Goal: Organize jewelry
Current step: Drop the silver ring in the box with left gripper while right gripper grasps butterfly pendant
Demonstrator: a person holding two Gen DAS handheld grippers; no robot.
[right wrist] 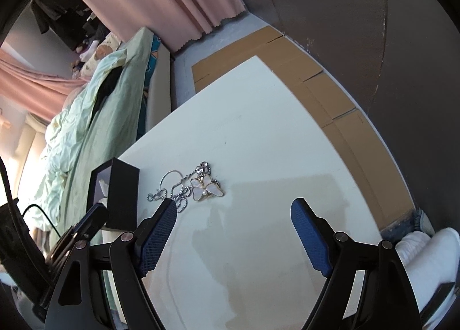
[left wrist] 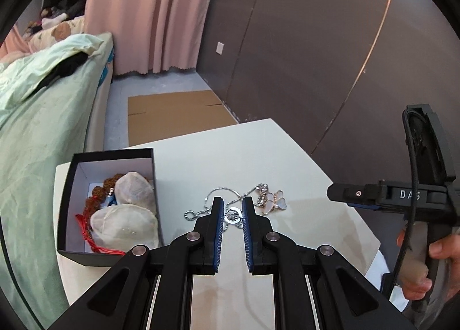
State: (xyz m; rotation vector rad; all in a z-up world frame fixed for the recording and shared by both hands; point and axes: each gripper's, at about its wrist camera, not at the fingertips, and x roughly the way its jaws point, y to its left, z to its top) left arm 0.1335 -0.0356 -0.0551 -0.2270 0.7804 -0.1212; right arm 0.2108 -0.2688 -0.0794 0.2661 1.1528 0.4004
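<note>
silver ball-chain necklace (right wrist: 175, 189) | pearly butterfly pendant (right wrist: 207, 188) | white table (right wrist: 258, 129)

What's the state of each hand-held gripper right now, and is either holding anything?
Left hand-held gripper: nearly closed, nothing clamped; the silver chain lies on the table below.
Right hand-held gripper: open wide, empty, over the table near the butterfly pendant.

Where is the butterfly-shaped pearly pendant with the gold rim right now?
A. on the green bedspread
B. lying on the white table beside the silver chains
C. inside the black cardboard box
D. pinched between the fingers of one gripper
B: the butterfly-shaped pearly pendant lies flat on the white table, touching the silver chains, outside the black cardboard box.
</note>
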